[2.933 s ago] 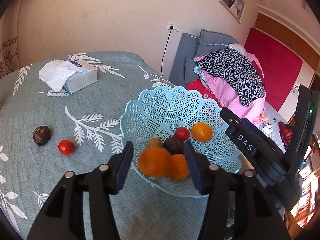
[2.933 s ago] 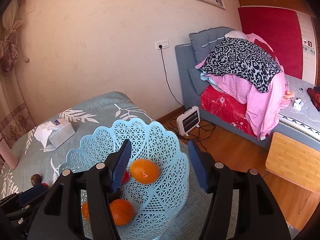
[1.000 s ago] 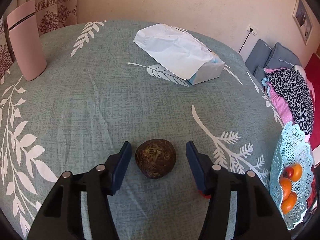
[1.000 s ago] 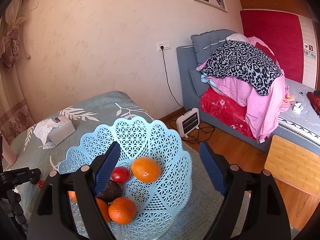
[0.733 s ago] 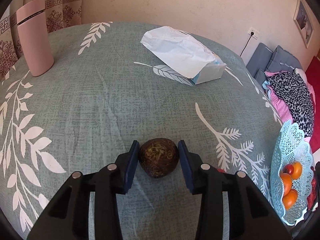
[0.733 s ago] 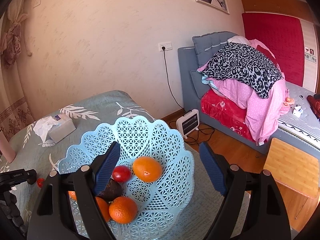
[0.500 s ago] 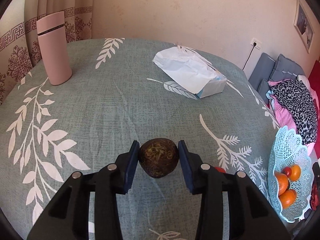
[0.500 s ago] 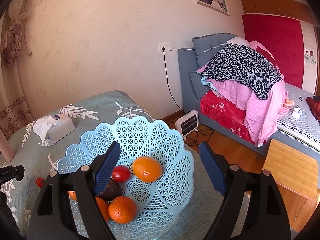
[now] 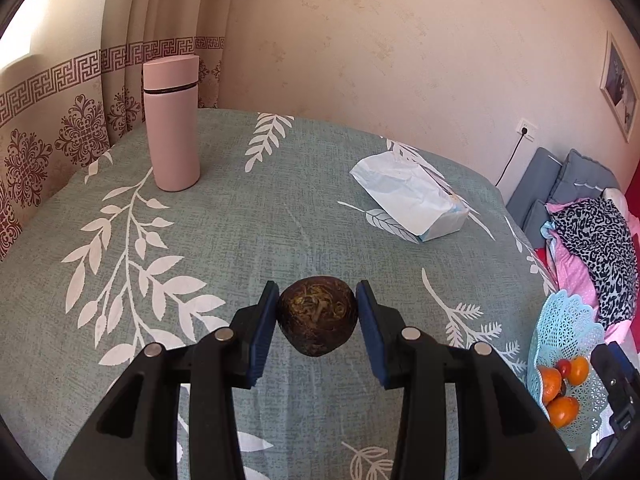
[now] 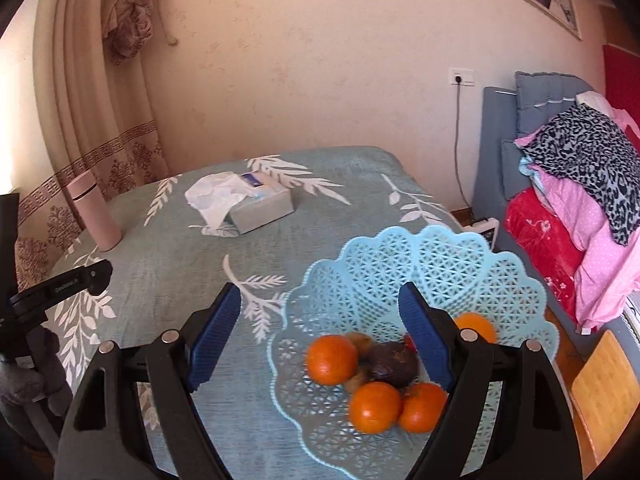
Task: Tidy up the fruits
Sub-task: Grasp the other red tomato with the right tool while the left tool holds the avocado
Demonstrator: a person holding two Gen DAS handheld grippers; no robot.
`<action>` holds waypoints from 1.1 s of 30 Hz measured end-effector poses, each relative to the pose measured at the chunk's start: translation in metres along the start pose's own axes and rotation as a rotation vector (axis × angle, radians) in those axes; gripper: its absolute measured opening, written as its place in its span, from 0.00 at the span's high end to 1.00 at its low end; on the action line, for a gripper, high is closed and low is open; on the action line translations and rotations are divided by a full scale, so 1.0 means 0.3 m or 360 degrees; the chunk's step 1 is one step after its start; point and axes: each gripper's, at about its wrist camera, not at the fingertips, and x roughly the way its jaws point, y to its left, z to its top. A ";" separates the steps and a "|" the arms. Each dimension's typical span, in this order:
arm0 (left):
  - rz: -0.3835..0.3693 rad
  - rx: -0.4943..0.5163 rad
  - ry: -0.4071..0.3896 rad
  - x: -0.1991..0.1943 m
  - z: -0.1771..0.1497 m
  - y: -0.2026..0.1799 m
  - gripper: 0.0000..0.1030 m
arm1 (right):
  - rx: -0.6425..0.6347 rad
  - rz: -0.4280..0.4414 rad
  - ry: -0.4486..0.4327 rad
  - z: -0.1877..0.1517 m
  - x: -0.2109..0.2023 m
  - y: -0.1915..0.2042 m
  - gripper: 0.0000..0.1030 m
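Observation:
My left gripper is shut on a dark brown wrinkled fruit, held above the teal leaf-print tablecloth. The light blue lattice fruit basket stands at the table's right edge, small at the right in the left wrist view as basket. It holds several oranges, a dark fruit and a small red fruit. My right gripper hangs open over the basket's near left rim, nothing between its fingers. The left gripper's body shows at that view's left edge.
A pink flask stands at the table's far left by the curtain. A tissue box lies in the far middle. A bed with piled clothes stands to the right beyond the table edge, and a wooden board sits low at right.
My left gripper closed on the dark fruit and lifted it off the cloth, tipping up. My right gripper swung left, so the table now fills its view.

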 end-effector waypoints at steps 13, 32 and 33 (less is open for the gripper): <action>0.0024 -0.0078 -0.0037 -0.022 0.029 0.054 0.61 | -0.0284 0.0191 0.0234 -0.024 0.235 0.324 0.36; 0.0009 -0.0081 -0.0039 -0.022 0.030 0.050 0.61 | -0.0388 0.0158 0.0483 -0.101 0.422 0.355 0.71; 0.0007 -0.0078 -0.0039 -0.023 0.030 0.048 0.61 | -0.0389 0.0163 0.0484 -0.102 0.419 0.356 0.72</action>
